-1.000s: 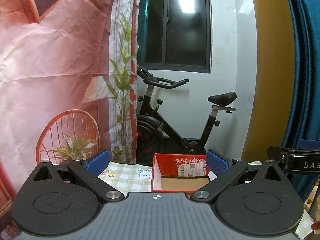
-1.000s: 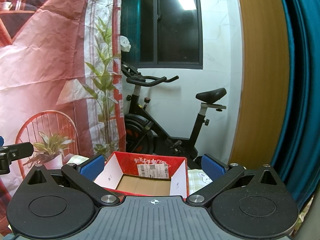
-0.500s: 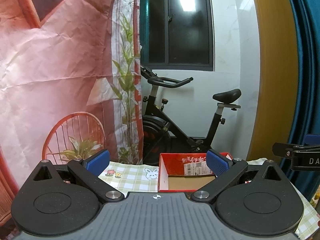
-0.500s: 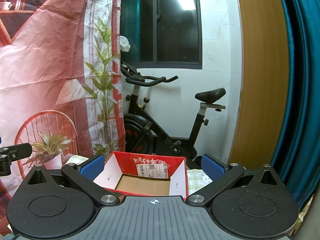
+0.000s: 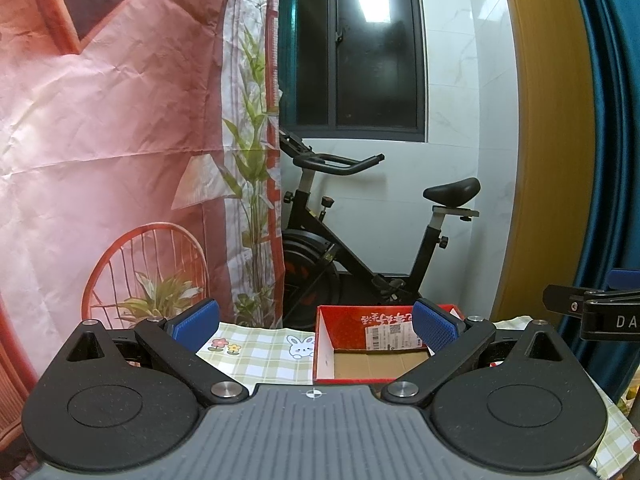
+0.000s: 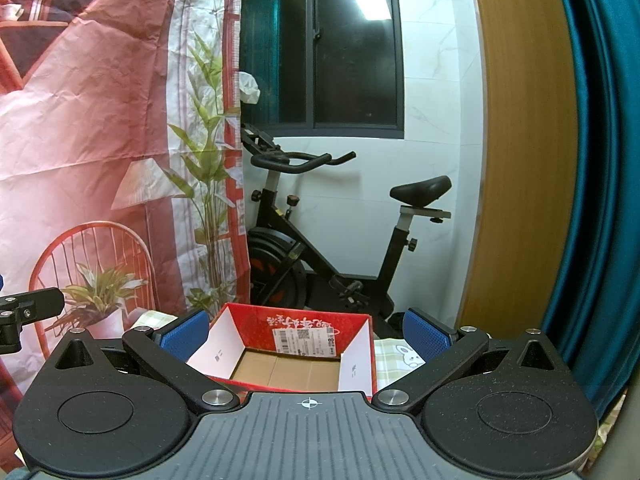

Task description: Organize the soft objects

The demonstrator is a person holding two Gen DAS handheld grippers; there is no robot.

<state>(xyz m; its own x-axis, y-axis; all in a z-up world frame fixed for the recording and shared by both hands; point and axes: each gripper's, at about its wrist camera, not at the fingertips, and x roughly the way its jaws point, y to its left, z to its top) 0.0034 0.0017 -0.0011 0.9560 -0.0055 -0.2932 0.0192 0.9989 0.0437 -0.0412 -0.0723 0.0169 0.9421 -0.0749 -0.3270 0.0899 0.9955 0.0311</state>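
Both the left gripper and the right gripper are spread wide and empty above the green-checked tablecloth. The open red cardboard box sits empty ahead; no soft objects show, so tilt down to find one first.

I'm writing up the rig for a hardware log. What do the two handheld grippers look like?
Both match. The left gripper and right gripper have a ribbed grey centre plate with a crosshair mark, black linkage arms on silver pivot pins, round black side housings and textured blue finger pads. Seen from the left view, the right gripper's black body shows white letters "DA". No cables, hands or sleeves are visible.
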